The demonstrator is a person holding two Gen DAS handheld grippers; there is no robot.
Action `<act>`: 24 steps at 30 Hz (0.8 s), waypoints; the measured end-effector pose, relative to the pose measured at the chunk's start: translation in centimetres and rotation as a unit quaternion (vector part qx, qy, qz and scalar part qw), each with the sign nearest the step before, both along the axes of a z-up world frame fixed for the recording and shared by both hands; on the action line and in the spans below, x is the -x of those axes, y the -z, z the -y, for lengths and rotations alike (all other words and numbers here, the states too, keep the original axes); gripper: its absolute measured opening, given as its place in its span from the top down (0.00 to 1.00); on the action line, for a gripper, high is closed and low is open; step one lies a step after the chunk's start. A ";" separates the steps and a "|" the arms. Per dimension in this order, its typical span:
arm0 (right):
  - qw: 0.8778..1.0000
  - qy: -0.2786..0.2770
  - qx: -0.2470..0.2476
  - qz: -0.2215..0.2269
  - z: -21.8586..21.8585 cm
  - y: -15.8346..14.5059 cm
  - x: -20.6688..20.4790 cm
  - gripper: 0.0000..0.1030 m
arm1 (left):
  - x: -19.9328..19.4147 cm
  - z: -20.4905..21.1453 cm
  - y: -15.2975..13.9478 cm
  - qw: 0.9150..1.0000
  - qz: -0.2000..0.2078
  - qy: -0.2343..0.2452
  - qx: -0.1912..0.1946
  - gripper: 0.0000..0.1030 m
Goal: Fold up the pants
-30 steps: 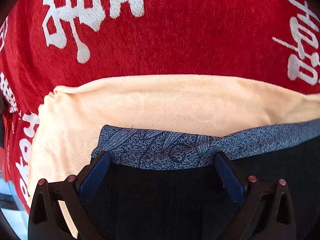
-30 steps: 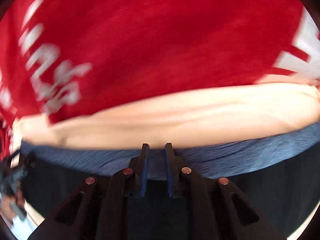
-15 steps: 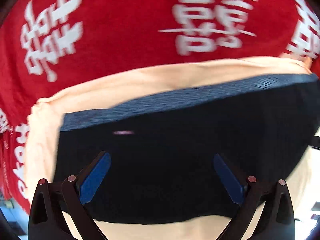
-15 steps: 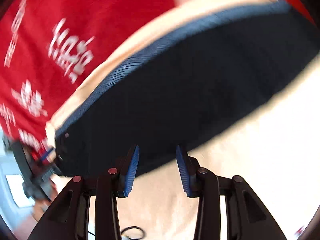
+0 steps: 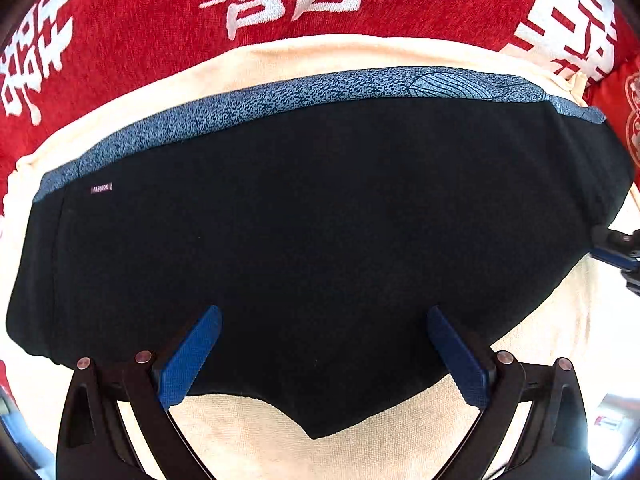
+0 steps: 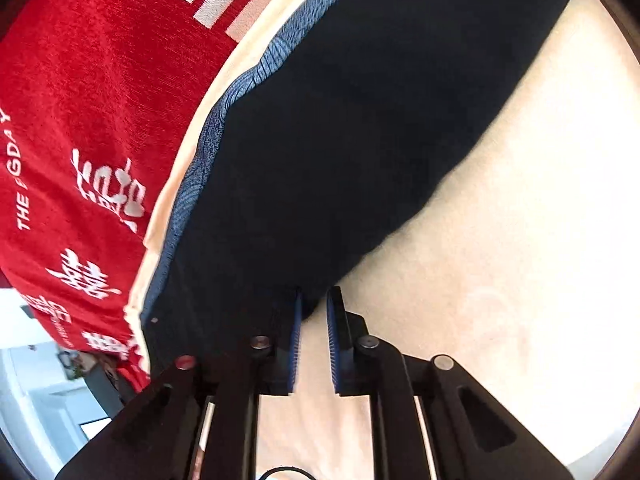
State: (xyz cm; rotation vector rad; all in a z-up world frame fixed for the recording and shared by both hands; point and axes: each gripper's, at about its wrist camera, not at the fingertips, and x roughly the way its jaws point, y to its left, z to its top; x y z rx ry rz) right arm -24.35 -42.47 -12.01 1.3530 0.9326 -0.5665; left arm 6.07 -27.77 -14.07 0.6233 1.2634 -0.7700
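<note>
I'm seeing the black pants [image 5: 320, 220] now filling mid-frame, its patterned waistband [image 5: 280, 96] risen from lower frame to upper; my right gripper [image 6: 312, 320] jaws, briefly wider, are closing at its edge

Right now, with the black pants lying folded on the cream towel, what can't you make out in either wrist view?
- Layers inside the pants: both views, hidden by the top panel.
- Label text: left wrist view, too small.
- Right gripper grip on the hem: right wrist view, fingers nearly closed at the dark hem, contact unclear.
- Towel extent: cut off by the fisheye rim.
</note>
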 end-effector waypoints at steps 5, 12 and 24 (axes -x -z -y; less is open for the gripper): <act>0.988 -0.074 0.130 -0.036 2.5 -4.3 -0.7 0.62 | -0.3 -0.2 0.5 1.000 0.021 0.008 -0.003 0.00; 0.983 0.004 0.164 -0.079 9.5 -4.7 2.0 0.54 | -1.2 -0.4 0.7 0.999 0.031 -0.012 -0.031 0.00; 0.977 0.119 0.138 -0.108 19.3 -2.5 12.8 0.88 | 3.0 13.3 -2.7 0.999 0.040 -0.008 0.023 0.00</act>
